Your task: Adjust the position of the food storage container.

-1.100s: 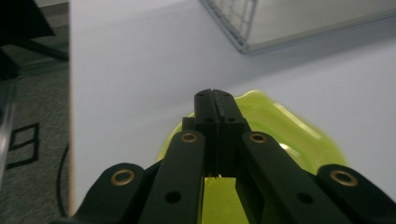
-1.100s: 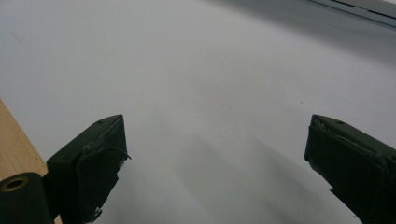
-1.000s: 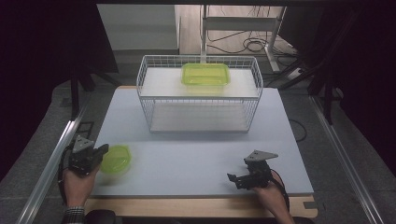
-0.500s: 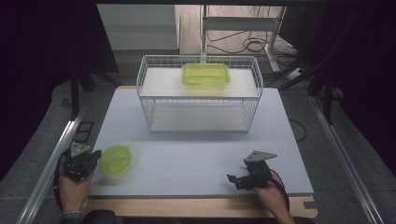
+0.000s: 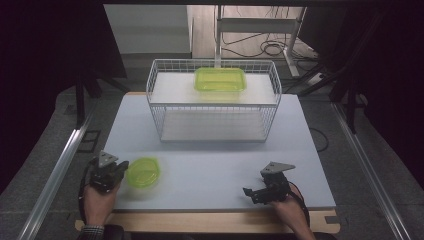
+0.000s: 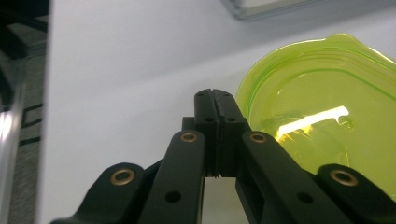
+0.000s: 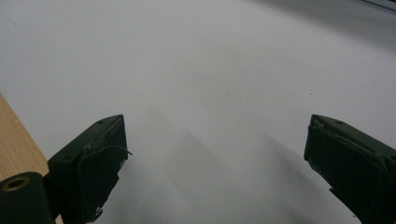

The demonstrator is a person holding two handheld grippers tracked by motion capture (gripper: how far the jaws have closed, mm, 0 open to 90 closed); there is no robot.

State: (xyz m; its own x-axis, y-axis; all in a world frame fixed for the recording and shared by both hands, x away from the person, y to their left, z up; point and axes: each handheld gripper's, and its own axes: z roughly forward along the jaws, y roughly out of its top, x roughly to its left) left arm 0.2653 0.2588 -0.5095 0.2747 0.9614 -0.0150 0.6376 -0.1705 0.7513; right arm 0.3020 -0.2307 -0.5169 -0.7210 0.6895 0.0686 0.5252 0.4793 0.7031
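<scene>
Your bench (image 5: 210, 185) carries a wire rack (image 5: 214, 102) at its far edge, with a green tub (image 5: 220, 79) on the top shelf. The lid (image 5: 143, 172) – thin, translucent green plastic – lies flat near the near-left corner. It will likely be light, springy and a bit slick, so take it by the raised rim, not the glossy middle. Your left gripper (image 6: 215, 105) sits just beside the lid's edge with its jaws pressed together, apparently holding nothing. Your right gripper (image 5: 265, 189) rests near the near-right corner – jaws spread wide, empty.
</scene>
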